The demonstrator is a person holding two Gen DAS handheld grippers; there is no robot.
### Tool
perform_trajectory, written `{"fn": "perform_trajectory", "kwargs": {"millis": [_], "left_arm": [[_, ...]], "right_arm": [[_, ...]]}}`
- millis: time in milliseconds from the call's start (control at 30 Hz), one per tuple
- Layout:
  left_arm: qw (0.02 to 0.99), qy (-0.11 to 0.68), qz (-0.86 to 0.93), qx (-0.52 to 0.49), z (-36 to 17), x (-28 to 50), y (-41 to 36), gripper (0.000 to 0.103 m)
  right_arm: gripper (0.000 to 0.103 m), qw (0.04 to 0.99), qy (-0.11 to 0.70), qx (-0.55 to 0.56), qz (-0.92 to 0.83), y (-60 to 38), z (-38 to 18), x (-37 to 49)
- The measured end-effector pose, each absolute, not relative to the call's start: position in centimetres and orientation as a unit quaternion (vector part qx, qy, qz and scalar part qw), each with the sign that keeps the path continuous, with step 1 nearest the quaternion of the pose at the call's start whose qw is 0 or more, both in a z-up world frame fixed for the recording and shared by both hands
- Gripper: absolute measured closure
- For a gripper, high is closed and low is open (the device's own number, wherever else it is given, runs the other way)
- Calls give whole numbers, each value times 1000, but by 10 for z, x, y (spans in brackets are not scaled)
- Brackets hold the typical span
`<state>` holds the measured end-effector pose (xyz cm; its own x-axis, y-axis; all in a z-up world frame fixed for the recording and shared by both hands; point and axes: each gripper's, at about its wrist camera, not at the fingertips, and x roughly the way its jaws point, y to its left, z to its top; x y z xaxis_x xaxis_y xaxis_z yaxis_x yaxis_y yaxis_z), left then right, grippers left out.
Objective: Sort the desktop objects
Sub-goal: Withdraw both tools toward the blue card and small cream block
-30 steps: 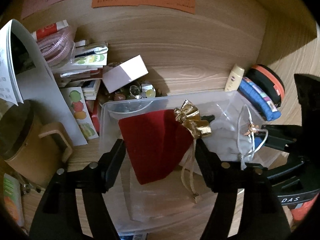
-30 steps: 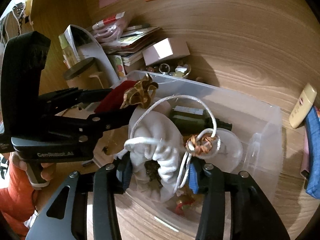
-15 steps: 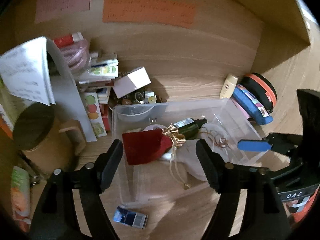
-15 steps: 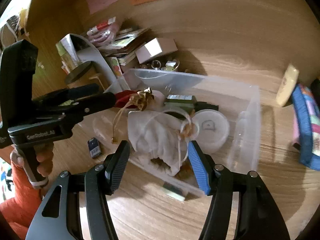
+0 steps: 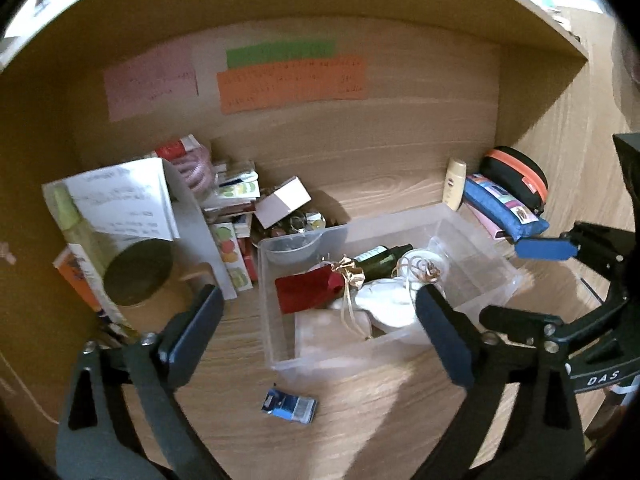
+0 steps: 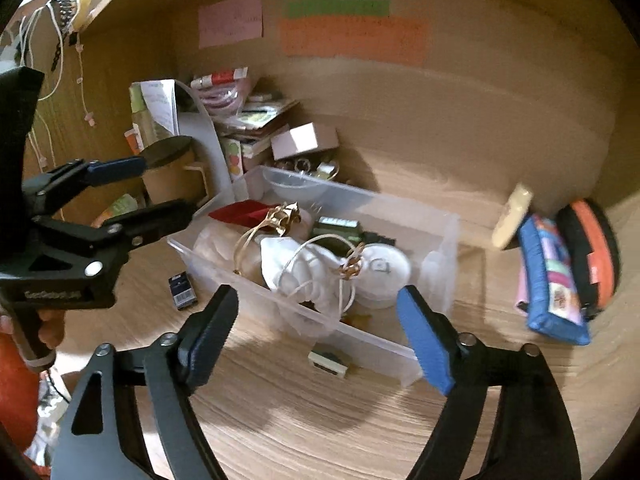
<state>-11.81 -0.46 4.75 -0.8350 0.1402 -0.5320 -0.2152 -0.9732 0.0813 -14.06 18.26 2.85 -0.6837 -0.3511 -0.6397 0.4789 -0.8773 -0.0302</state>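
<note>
Hovering spread and empty, the left gripper and right gripper hang short of the clear plastic storage bin. Inside, the limp white drawstring cloth pouch and soft red velvet pouch with gold ribbon look light; pinch the gathered necks.

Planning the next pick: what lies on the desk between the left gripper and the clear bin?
Only a small blue packet, flat on bare wood in front of the clear bin, apart from it; the left gripper hangs open above. The left wrist view shows this best.
</note>
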Motion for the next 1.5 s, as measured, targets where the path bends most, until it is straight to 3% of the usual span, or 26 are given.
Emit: {"fn": "perform_trajectory", "kwargs": {"millis": [667,1200,1500], "left_arm": [[87,98,961,-245,47,-55,-36,0],[98,101,921,-364,-43,-104,-57,0],[126,79,899,-412,-66,-130,-64,0]], "right_arm": [[18,193,86,306,-928,185,24,-80],[18,158,79,387,-905,189,-37,-99],[18,146,43,444,-883,177,-68,-138]]}}
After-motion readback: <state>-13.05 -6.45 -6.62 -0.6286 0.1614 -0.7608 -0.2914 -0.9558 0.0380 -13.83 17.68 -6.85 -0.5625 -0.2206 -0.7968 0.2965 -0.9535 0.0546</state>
